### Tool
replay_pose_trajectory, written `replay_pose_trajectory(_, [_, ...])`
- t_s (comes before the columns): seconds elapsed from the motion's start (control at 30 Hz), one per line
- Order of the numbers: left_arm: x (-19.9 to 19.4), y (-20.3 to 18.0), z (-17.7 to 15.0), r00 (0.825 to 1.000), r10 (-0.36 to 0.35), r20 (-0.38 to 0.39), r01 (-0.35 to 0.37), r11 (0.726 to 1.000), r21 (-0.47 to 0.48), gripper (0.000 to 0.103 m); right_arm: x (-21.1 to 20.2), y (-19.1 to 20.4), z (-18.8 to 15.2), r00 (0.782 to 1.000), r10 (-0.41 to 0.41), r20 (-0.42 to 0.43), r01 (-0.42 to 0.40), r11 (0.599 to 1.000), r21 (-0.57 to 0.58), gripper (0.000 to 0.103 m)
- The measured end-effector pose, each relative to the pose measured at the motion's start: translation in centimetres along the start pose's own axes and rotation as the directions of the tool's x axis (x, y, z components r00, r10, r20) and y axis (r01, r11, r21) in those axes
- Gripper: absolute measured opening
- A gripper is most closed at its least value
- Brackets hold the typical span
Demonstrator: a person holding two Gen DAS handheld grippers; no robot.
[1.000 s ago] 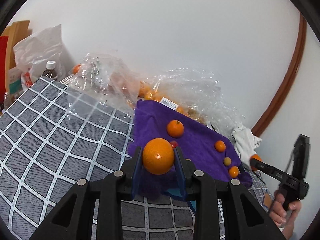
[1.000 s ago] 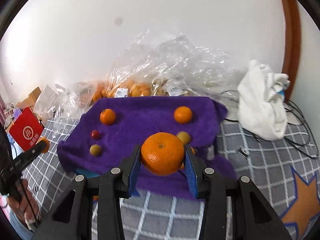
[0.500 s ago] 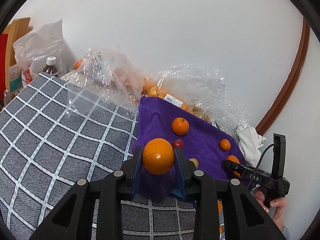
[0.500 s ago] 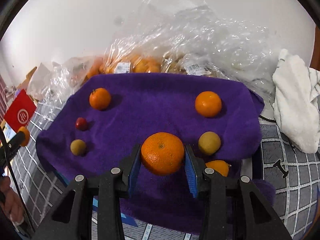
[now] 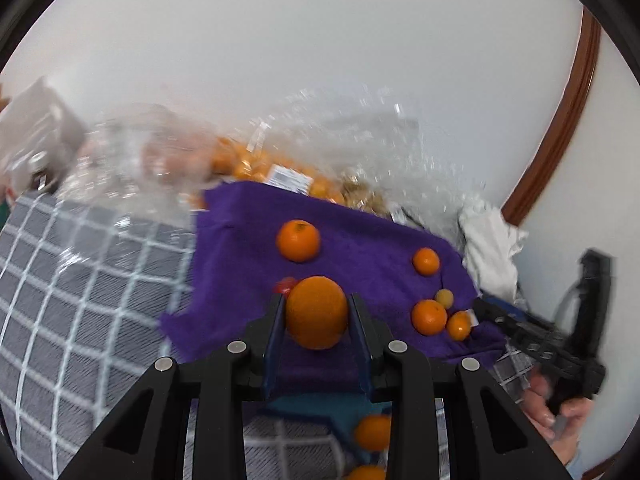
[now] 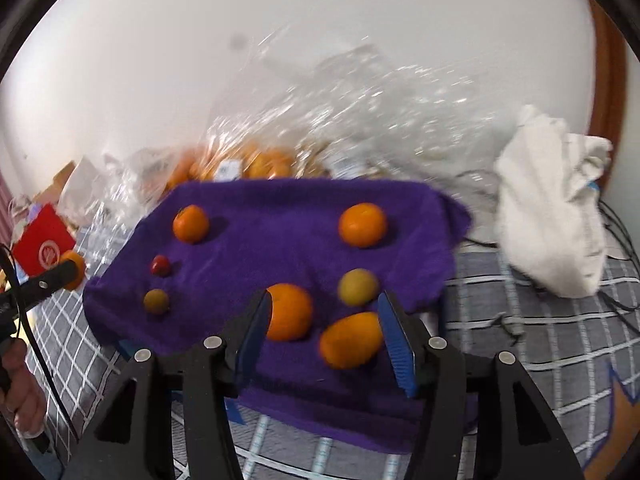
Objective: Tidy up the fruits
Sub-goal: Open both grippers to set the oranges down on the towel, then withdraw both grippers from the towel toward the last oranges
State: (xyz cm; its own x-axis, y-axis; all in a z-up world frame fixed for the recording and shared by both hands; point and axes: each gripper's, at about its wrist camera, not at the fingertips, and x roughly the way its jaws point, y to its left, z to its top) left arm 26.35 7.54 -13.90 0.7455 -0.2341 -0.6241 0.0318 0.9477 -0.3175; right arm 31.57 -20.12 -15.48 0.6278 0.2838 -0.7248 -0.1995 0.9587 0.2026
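A purple towel (image 6: pixel 304 216) lies on the checked bedcover with several oranges and small fruits on it. My right gripper (image 6: pixel 323 300) hangs over its near edge, its jaws opening. An orange (image 6: pixel 288 312) rests on the towel by the left pad, clear of the right pad. A second orange (image 6: pixel 351 340) lies between the fingers, and a yellowish fruit (image 6: pixel 358 286) sits just beyond. My left gripper (image 5: pixel 316 304) is shut on another orange (image 5: pixel 316 312) above the towel's (image 5: pixel 360 248) left part. A small red fruit (image 5: pixel 285 285) peeks out behind it.
Clear plastic bags of oranges (image 6: pixel 256 164) pile up behind the towel against the white wall. A white cloth (image 6: pixel 552 208) lies to the right and a red box (image 6: pixel 42 244) to the left. Two more oranges (image 5: pixel 372 432) sit low under the left gripper. A hand (image 5: pixel 552 412) holds the right gripper.
The right jaws have spread and the orange they held now lies on the towel. The left gripper has swung closer over the towel, orange still clamped.
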Motion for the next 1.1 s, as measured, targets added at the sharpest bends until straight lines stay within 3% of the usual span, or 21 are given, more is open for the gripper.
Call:
replay_pose_trajectory(0.2, [5.7, -2.9, 1.5, 0.996, 0.024, -0.090, -0.020, 0.999, 0.041, 0.030, -1.1, -2.9, 0.2, 0.998, -0.049, 0.028, 0.047, 0.997, 0.063, 0.055])
replay_pose_trajectory(0.33, [8.9, -3.9, 1.8, 0.985, 0.092, -0.148, -0.083, 0.994, 0.066, 0.030, -0.9, -4.1, 0.2, 0.998, -0.068, 0.010, 0.067, 0.993, 0.094, 0.055])
replay_pose_trajectory(0.5, [11.3, -3.8, 1.7, 0.966, 0.171, -0.192, -0.156, 0.984, 0.090, 0.030, -1.3, -4.6, 0.3, 0.997, -0.068, 0.023, 0.065, 0.992, 0.104, 0.055])
replay_pose_trajectory(0.6, [11.8, -3.6, 1.6, 0.961, 0.181, -0.209, -0.168, 0.983, 0.080, 0.030, -1.2, -4.6, 0.2, 0.997, -0.076, 0.020, 0.074, 0.992, 0.103, 0.055])
replay_pose_trajectory(0.77, [10.9, -3.7, 2.1, 0.954, 0.194, -0.226, -0.178, 0.980, 0.092, 0.031, -1.0, -4.2, 0.2, 0.997, -0.072, 0.015, 0.071, 0.994, 0.087, 0.055])
replay_pose_trajectory(0.9, [7.9, -3.3, 2.1, 0.970, 0.159, -0.185, -0.150, 0.987, 0.064, 0.044, -0.8, -3.2, 0.2, 0.998, -0.052, 0.020, 0.050, 0.996, 0.070, 0.055])
replay_pose_trajectory(1.1, [2.0, -1.2, 1.2, 0.981, 0.146, -0.125, -0.141, 0.989, 0.050, 0.044, -1.7, -0.8, -0.2, 1.000, -0.021, 0.008, 0.021, 0.999, 0.043, 0.045])
